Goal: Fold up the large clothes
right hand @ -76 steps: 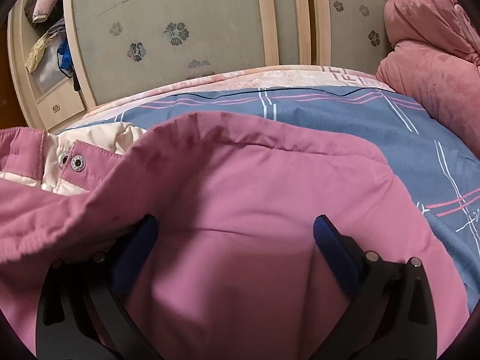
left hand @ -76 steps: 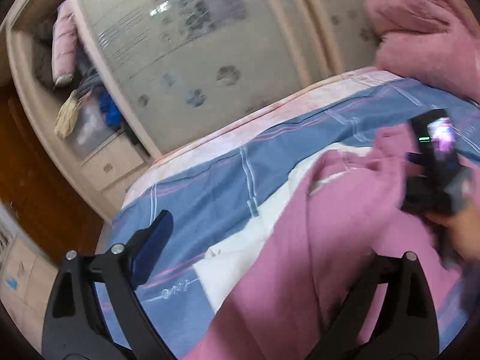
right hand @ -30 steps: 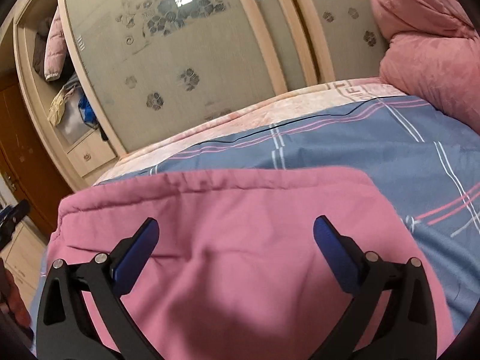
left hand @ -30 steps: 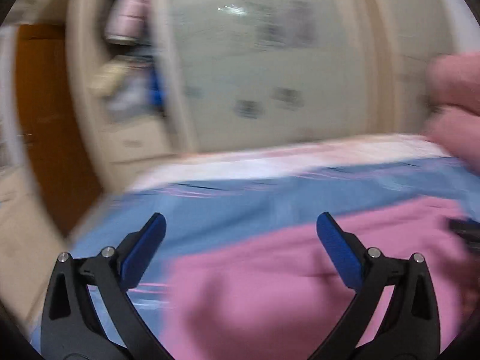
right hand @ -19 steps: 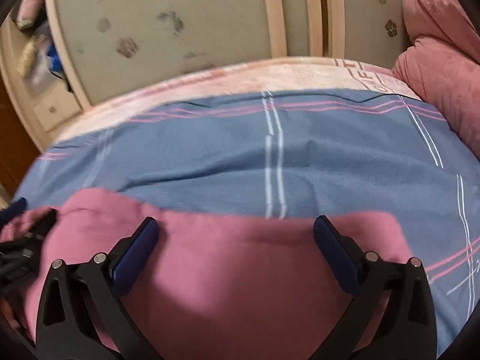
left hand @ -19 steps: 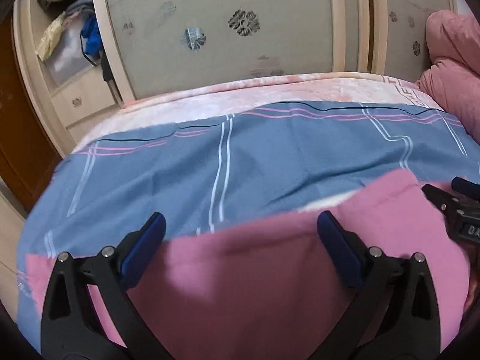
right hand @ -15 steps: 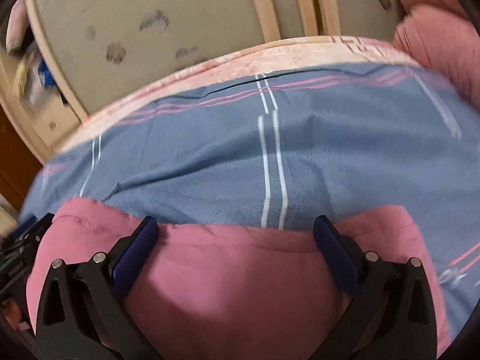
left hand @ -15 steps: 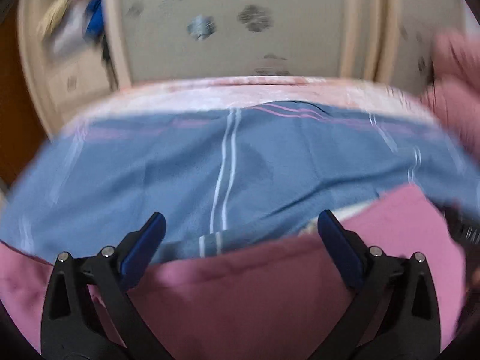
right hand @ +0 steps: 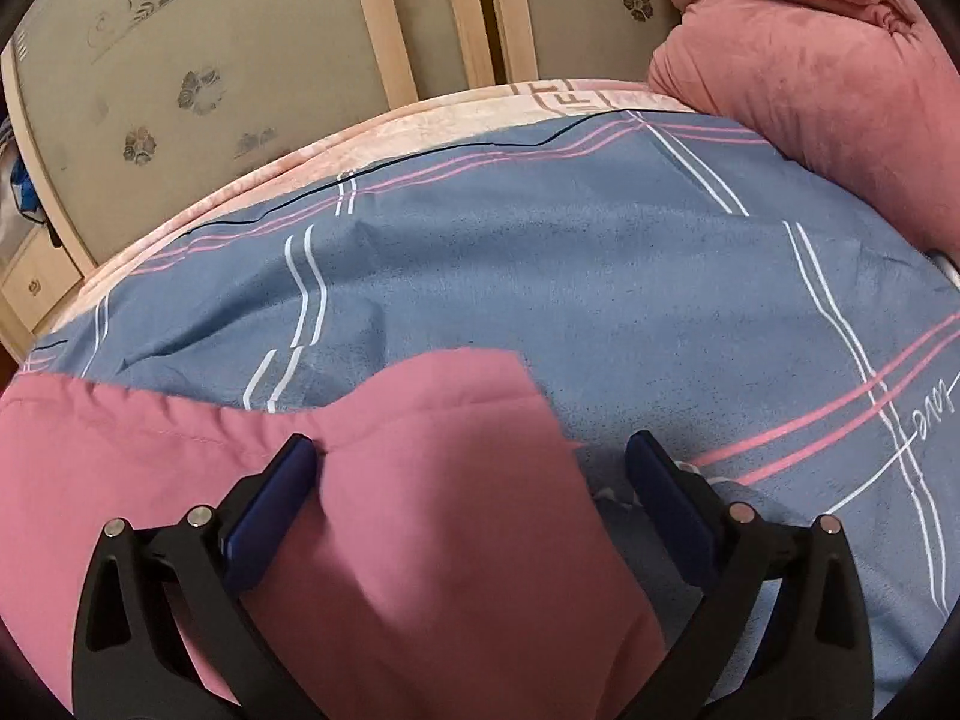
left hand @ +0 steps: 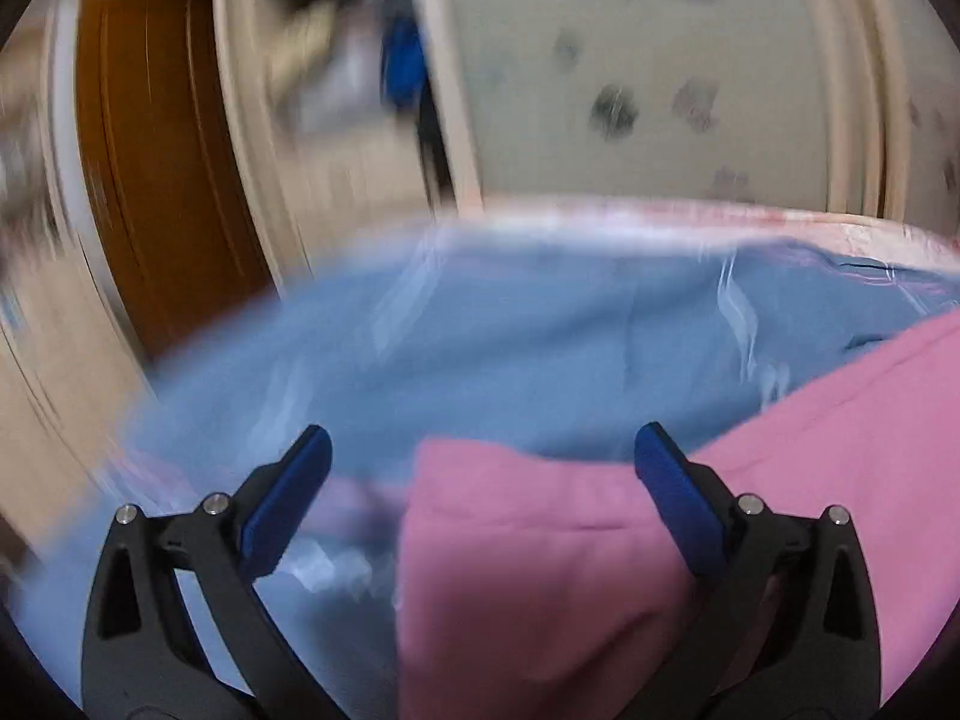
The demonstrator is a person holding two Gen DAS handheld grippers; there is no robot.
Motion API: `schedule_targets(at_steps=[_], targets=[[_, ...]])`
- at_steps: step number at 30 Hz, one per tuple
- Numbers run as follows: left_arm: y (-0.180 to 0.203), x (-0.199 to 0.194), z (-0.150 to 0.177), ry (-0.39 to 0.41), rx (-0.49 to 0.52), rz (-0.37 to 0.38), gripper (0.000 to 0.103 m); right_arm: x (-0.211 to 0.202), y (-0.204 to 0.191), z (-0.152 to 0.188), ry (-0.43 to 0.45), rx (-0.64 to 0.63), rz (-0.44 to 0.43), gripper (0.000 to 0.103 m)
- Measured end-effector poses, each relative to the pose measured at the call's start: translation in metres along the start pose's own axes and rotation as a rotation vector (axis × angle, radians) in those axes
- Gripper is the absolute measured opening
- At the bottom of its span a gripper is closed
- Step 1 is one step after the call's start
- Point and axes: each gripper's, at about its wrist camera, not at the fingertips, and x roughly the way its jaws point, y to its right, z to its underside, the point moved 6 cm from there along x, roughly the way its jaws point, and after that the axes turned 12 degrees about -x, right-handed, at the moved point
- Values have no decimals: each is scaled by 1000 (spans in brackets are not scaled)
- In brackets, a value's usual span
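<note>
A large pink garment (right hand: 420, 480) lies on the blue plaid bedsheet (right hand: 600, 276). In the right wrist view its right corner sits between the wide-open fingers of my right gripper (right hand: 468, 468), which grips nothing. In the blurred left wrist view the pink garment (left hand: 570, 570) shows its left corner between the wide-open fingers of my left gripper (left hand: 480, 462), also empty. The blue sheet (left hand: 480, 348) lies beyond it.
A pink folded duvet (right hand: 828, 78) lies at the right end of the bed. A wardrobe with patterned sliding doors (right hand: 240, 60) stands behind the bed, with an open shelf section (left hand: 360, 60) and a brown door (left hand: 156, 180) to the left.
Both grippers have let go of the garment and stayed open. The left gripper has swung left to the garment's left corner, the right gripper to its right corner. The garment now lies flatter.
</note>
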Motion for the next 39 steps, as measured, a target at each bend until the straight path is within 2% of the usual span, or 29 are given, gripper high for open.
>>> schedule_targets(at_steps=[1,4,7,9,10,11,13,15,16,17,18,20,22,24,27,31,34,36,39], targets=[[-3,5,-1,-21,-23,11,101,-1,-4,-1,1,-28,30,102],[14,6,0,-1,66,-52,100,-5,-15,-2,24,-87,111,102],[14,-2,-4,-2,79,-54,101,-28,-8,-6,99,-75,117,102],[6,-33,-11,30,124,-99,101,-77,-8,-10,212,-88,122,102],[-4,-61,-13,71,145,-121,101,-95,-12,-6,238,-104,88,102],[-6,-95,-10,120,154,-103,101,-116,-21,4,241,-141,30,102],[-9,-132,8,128,162,-48,101,-140,-32,32,237,-205,6,102],[-9,-144,41,96,186,-30,101,-136,-35,65,237,-256,53,102],[-9,-138,62,66,200,-31,101,-116,-36,81,186,-285,76,102],[-10,-130,77,55,201,-22,101,-103,-36,92,179,-282,42,102],[-13,-124,92,85,167,20,101,-97,-34,99,198,-259,6,102],[-12,-121,87,106,138,23,101,-97,-34,97,218,-256,33,102],[-10,-114,87,84,140,26,101,-93,-36,96,204,-275,51,102],[-9,-121,85,117,142,12,101,-96,-33,96,208,-265,40,102],[-20,-152,87,221,113,-21,101,-117,-22,105,253,-217,34,102],[-59,-199,106,204,-28,35,101,-163,-4,144,324,-108,-79,102],[-91,-244,121,249,-121,56,101,-201,20,177,345,12,-148,102],[-105,-268,133,229,-166,76,101,-214,32,203,294,80,-187,102],[-105,-281,155,122,-133,89,101,-236,42,234,220,134,-189,102]])
